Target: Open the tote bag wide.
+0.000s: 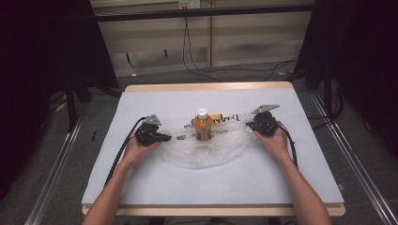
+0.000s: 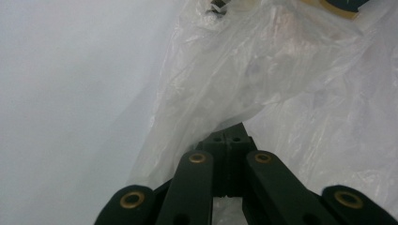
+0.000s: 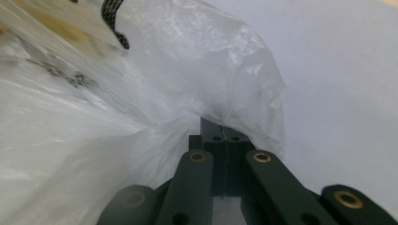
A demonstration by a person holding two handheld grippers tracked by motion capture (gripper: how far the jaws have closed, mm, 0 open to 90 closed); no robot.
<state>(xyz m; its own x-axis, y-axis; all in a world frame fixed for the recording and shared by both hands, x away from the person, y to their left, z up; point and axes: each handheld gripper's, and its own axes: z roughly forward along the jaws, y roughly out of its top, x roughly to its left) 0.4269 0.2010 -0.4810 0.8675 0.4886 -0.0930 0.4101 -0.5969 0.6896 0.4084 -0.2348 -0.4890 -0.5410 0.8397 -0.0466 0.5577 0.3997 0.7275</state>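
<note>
- Dim room w/ dark curtains both sides, cables on the floor behind; table [image 1: 141, 187] w/ pale top & wooden edge in the middle.
- Clear plastic bag [image 1: 206, 152] lies spread across table centre, crumpled, w/ printed lettering at its far edge.
- Orange bottle [image 1: 202, 125] w/ white cap stands upright at the bag's middle; looks to be in or on the bag, can't tell which.
- Left gripper [image 1: 164, 138]: held at bag's left end, jaws pointing inward toward the bottle. In left gripper view its jaws are shut tight together, pinching a fold of the bag film [image 2: 225, 93]; plastic bunches up right at the tips & fans out beyond.
- Right gripper [image 1: 252, 125]: at bag's right end, jaws pointing inward. In right gripper view the jaws are likewise closed, w/ a fold of the bag [image 3: 220, 84] clamped between the tips; film puckers there.
- Both grippers well apart, bottle between them, bag stretched loosely from one to the other.
- Both sit low, near the tabletop; forearms come in from the near edge.
</note>
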